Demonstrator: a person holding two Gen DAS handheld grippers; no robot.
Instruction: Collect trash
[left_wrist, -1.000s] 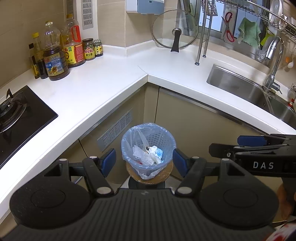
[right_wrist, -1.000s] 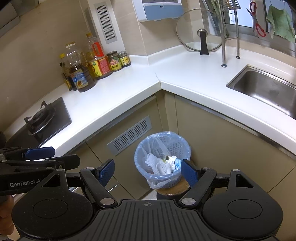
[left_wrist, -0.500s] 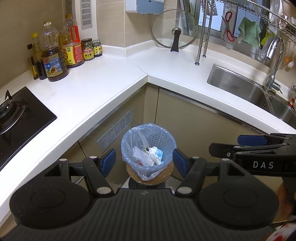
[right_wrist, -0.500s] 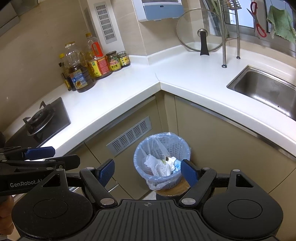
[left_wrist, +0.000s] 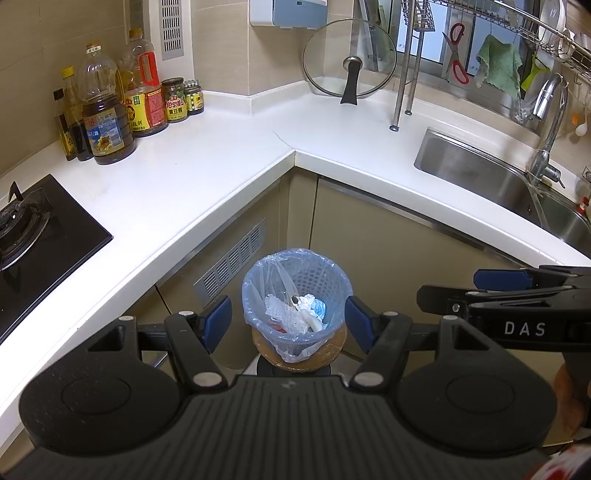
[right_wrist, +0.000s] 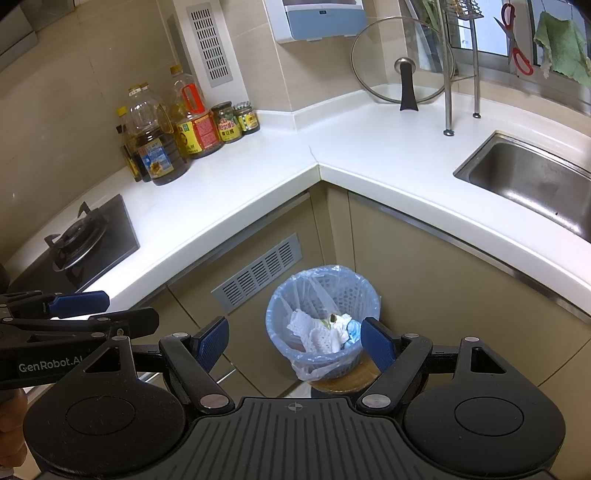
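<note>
Both the left hand-held gripper (left_wrist: 287, 320), marked "GenRobot.AI", and the right hand-held gripper (right_wrist: 294, 341), marked "DAS", gape wide and empty above the trash bin (left_wrist: 295, 291).

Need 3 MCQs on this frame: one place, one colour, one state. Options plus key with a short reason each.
1. Where does the bin stand?
A. in the sink
B. on a round wooden stand on the floor, at the cabinet corner
C. on the stove

2. What colour is the bin's liner?
A. black
B. red
C. light blue

3. How are the left gripper and the right gripper?
A. both open, holding nothing
B. left shut on a tissue
C. right shut on the liner

Key: 1 B, the bin sits on a brown disc below the counter corner. 2 C, translucent light blue plastic folds over the rim. 3 A, each view shows blue pads wide apart with only the bin, farther off, seen between them.
</note>
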